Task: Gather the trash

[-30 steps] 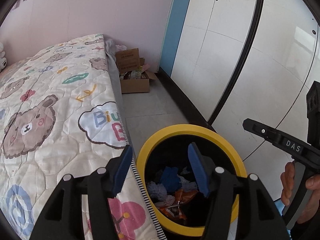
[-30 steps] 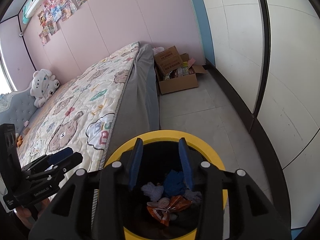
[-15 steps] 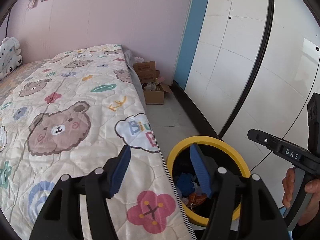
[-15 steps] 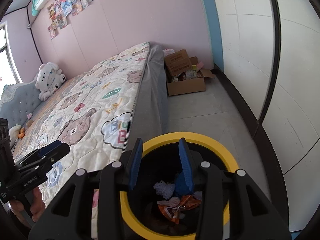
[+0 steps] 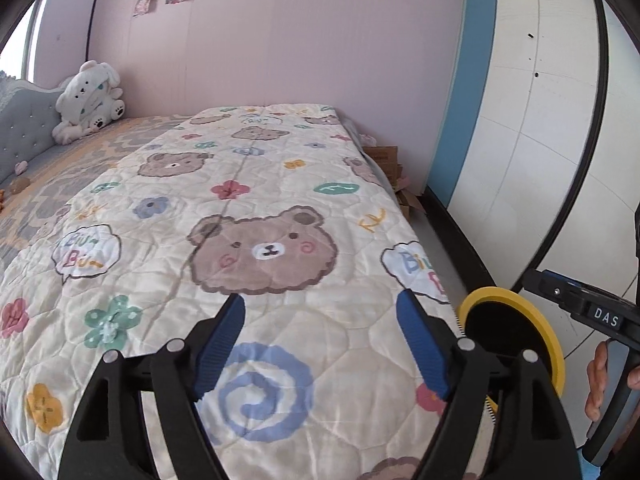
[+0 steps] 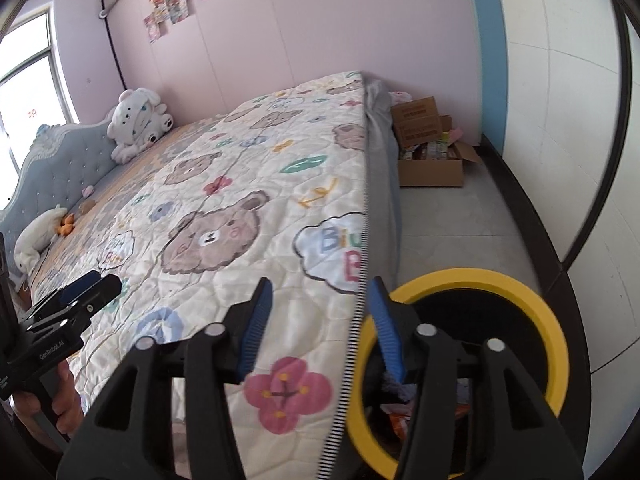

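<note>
Headboard: grey, tufted headboard (image 6: 52, 160) at the far left end of the bed, under the window.
Plush toy: white plush toy (image 5: 90, 100) sits against the pink wall at the head of the bed; a smaller white toy (image 6: 34, 236) with an orange bit lies near the headboard in the right wrist view.
Quilt: cream quilt (image 5: 256, 208) printed with bears, flowers and "Biu" clouds covers the bed; its striped edge hangs down the side next to the bin.
Left hand-held gripper: the left hand-held gripper (image 5: 320, 336) hangs above the quilt, over the blue swirl; its blue pads have just been spreading and stand wide apart with nothing between them.
Right hand-held gripper: the right hand-held gripper (image 6: 320, 320) sits above the quilt's edge, one blue pad over the quilt and the other over the bin's rim; its jaws have just been opening, apart, nothing held.
Trash bin: black trash bin (image 6: 556, 332) with a yellow rim stands on the floor just beside the bed.
Trash: trash (image 6: 400, 412), crumpled blue, white and orange bits, lies inside the bin, partly hidden behind the right gripper.
Cardboard box: open cardboard box (image 6: 432, 168) full of small items on the floor by the bed's far corner.
Wall panels: white panels with a dark curved strip on the right.
</note>
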{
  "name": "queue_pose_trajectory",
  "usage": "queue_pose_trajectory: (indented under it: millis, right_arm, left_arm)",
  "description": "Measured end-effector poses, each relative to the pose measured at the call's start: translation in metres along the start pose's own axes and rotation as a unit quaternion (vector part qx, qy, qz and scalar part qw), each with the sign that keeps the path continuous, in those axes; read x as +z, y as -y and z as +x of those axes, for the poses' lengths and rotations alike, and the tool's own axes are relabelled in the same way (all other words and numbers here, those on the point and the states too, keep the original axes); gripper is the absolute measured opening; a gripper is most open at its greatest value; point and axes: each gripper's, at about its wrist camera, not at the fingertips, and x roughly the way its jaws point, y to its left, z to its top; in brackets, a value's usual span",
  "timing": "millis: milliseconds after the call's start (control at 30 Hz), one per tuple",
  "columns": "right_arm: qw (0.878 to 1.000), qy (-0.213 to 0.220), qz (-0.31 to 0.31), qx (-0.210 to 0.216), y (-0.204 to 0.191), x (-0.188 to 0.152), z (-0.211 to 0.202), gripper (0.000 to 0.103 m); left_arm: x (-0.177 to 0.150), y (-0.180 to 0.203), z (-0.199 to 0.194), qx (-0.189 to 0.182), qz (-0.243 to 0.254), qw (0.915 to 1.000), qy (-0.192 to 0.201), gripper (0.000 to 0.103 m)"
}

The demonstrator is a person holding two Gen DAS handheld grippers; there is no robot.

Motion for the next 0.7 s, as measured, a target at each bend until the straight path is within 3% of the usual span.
queue_pose_trajectory:
  millis: [67, 200, 267, 700]
  right_arm:
    - [1.0, -0.003, -0.004, 0.004, -0.015, 0.001, 0.007, 0.066]
    - [1.0, -0.005, -0.016, -0.001, -0.048, 0.002, 0.015, 0.089]
    - [1.0, -0.001, -0.024, -0.007, -0.062, 0.002, 0.016, 0.095]
    - [0.99, 0.125, -0.049, -0.052, -0.111, -0.004, -0.033, 0.095]
  left_arm:
    - [-0.001, -0.018, -0.007, 0.017, -0.01, 0.9998, 0.005, 0.082]
    - [-0.006, -0.049, -0.02, 0.049, -0.025, 0.9983, 0.017, 0.09]
    - [-0.008, -0.061, -0.027, 0.057, -0.029, 0.9977, 0.024, 0.092]
    - [-0.01, -0.083, -0.084, 0.083, -0.039, 0.9912, 0.095, 0.095]
